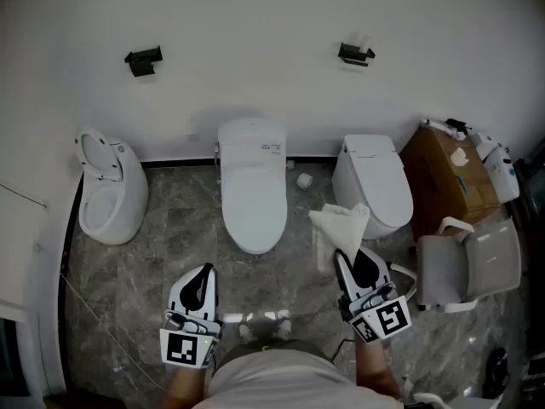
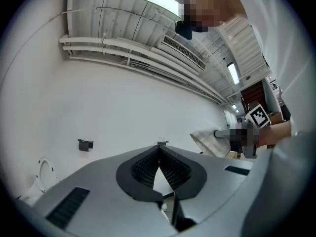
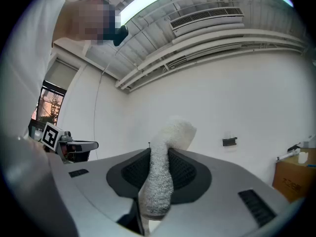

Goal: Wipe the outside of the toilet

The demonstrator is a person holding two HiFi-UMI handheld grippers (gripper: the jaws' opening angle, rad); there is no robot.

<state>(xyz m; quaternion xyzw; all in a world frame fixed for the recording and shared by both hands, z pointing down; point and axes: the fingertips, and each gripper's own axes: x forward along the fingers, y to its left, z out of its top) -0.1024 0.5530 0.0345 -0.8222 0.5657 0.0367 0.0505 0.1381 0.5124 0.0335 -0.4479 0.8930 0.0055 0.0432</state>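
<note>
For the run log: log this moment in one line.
left gripper: shut, empty | right gripper: shut on cloth | middle toilet: no contact

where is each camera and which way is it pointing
Head view: on the person's head, looking steeply down at the middle toilet; left gripper, right gripper and torso show.
Left gripper view: on the left gripper, tilted up at wall and ceiling; its shut jaws show.
Right gripper view: on the right gripper, also tilted up; jaws clamp the cloth.
Shared: each gripper view catches the other gripper; all three show the cloth.
</note>
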